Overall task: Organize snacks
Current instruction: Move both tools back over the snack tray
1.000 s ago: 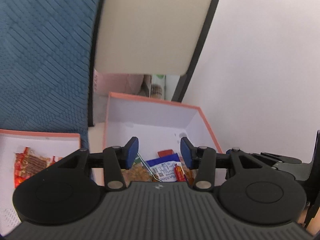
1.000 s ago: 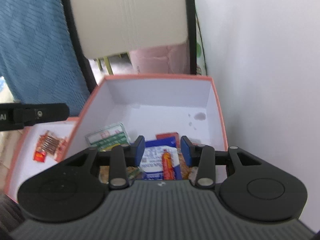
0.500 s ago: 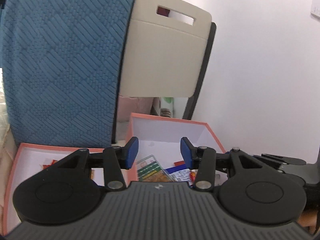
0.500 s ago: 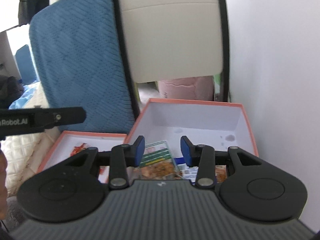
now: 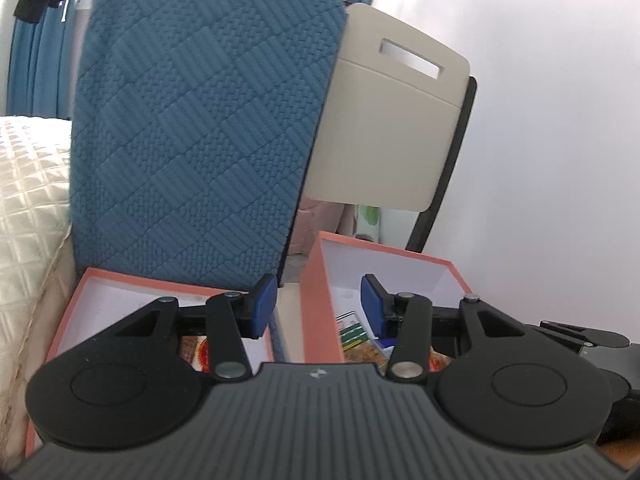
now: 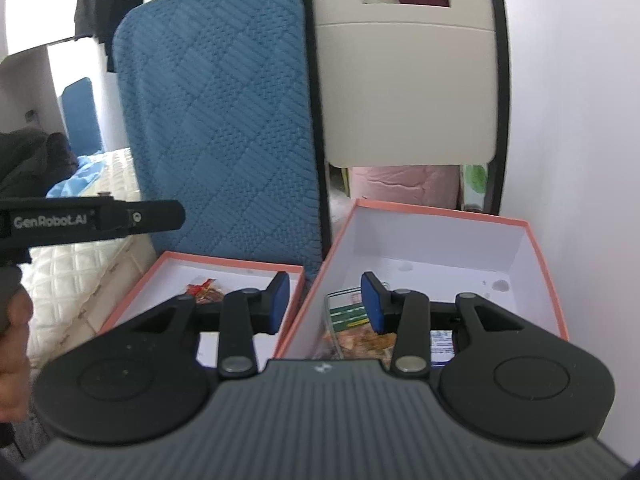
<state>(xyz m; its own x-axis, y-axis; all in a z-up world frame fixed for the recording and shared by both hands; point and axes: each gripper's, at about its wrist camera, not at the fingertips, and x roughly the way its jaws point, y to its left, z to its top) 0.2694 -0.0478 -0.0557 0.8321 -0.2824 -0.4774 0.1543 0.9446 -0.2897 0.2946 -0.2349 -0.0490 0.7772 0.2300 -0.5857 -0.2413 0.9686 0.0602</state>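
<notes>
The left gripper [image 5: 318, 308] has its 2 blue pads parted with nothing between them; the right gripper [image 6: 324, 304] is likewise released and empty. Both look down over 2 salmon-edged white boxes standing side by side.

The deeper box [image 6: 536, 264] is on the right, next to the white wall [image 6: 580, 120]. In it lie the snack packets: a green-and-white packet [image 6: 344, 312] with its long axis running away from the camera, tilted slightly left, over an orange-brown packet [image 6: 360, 340], and a blue-and-white packet [image 6: 440, 340] at the right, mostly hidden by the gripper. Their print is too small to read.

The shallow box [image 6: 224, 262] on the left holds a red-and-orange snack pack [image 6: 204, 290] near its far end; its orientation is unclear.

Behind the boxes a blue quilted cushion [image 6: 224, 120] stands upright beside a cream chair back [image 6: 408, 80]. In the right wrist view the other gripper's body [image 6: 92, 220] reads "GenRobot.AI", a hand [image 6: 14, 344] below it.
</notes>
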